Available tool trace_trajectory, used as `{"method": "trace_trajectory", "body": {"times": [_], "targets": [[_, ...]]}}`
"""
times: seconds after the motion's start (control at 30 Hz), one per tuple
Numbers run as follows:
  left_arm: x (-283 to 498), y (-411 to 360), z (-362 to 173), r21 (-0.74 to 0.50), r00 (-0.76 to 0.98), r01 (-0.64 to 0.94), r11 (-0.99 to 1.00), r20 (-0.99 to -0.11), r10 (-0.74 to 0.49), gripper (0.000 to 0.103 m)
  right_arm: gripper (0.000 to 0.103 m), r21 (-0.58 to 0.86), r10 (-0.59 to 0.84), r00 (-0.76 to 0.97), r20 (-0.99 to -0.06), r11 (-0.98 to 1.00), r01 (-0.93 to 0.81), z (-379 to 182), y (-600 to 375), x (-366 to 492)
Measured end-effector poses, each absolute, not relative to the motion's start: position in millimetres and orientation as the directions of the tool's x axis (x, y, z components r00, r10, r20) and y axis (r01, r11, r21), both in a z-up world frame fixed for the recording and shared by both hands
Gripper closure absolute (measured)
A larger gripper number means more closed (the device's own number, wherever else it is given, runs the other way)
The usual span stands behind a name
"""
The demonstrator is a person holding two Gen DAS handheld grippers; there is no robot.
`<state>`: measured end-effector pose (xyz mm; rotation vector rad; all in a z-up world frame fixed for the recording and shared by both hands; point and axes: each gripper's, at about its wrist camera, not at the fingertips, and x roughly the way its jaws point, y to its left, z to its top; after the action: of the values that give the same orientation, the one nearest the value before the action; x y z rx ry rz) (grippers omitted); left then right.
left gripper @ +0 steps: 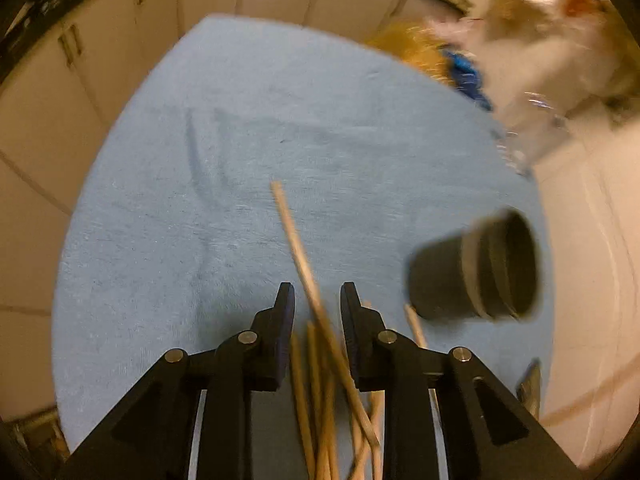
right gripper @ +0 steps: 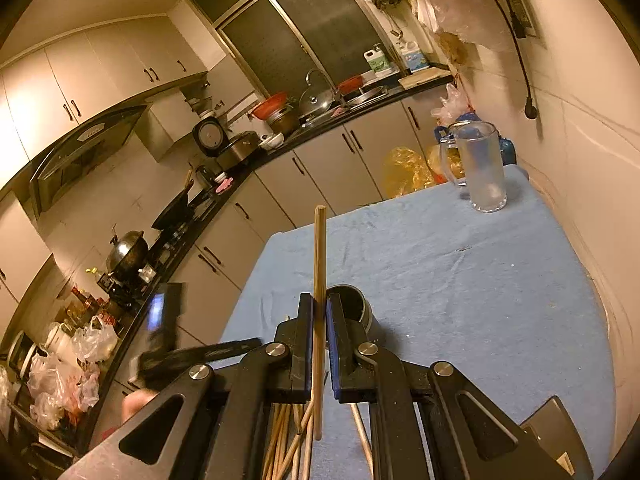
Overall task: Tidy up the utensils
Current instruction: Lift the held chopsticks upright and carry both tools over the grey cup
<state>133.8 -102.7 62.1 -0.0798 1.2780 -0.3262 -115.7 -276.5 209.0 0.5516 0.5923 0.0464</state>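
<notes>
The desk wore a blue cloth, a glass mug at its far end. A dark cup stood near the loose chopsticks. The right tool pinched one chopstick upright. The left tool hung parted over the pile, seemingly gripping nothing.

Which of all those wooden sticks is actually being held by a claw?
The upright wooden chopstick pinched in the right claw. The other wooden chopsticks lie loose on the blue tablecloth.
</notes>
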Motion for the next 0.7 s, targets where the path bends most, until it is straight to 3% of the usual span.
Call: {"method": "trace_trajectory", "body": {"times": [0.2, 0.33, 0.5, 0.7], "targets": [[158.5, -129.0, 28.9, -0.146, 0.196, 0.194, 0.970, -0.963, -0.184, 0.081, 0.096, 0.516, 0.209, 0.829, -0.519, 0.850, 0.108, 204.3, -284.7, -107.2], [155.3, -140.7, 18.9, -0.091, 0.217, 0.211, 0.973, -0.966, -0.137, 0.095, 0.096, 0.515, 0.213, 0.825, -0.524, 0.850, 0.108, 201.4, -288.1, -104.1], [142.1, -130.4, 21.8, -0.135, 0.250, 0.207, 0.969, -0.950, -0.185, 0.097, 0.096, 0.524, 0.219, 0.823, -0.523, 0.845, 0.108, 198.2, -290.1, -101.4], [112.7, -109.9, 69.0, -0.202, 0.339, 0.225, 0.953, -0.901, -0.271, 0.097, 0.096, 0.524, 0.207, 0.834, -0.511, 0.845, 0.111, 201.0, -289.8, -105.3]]}}
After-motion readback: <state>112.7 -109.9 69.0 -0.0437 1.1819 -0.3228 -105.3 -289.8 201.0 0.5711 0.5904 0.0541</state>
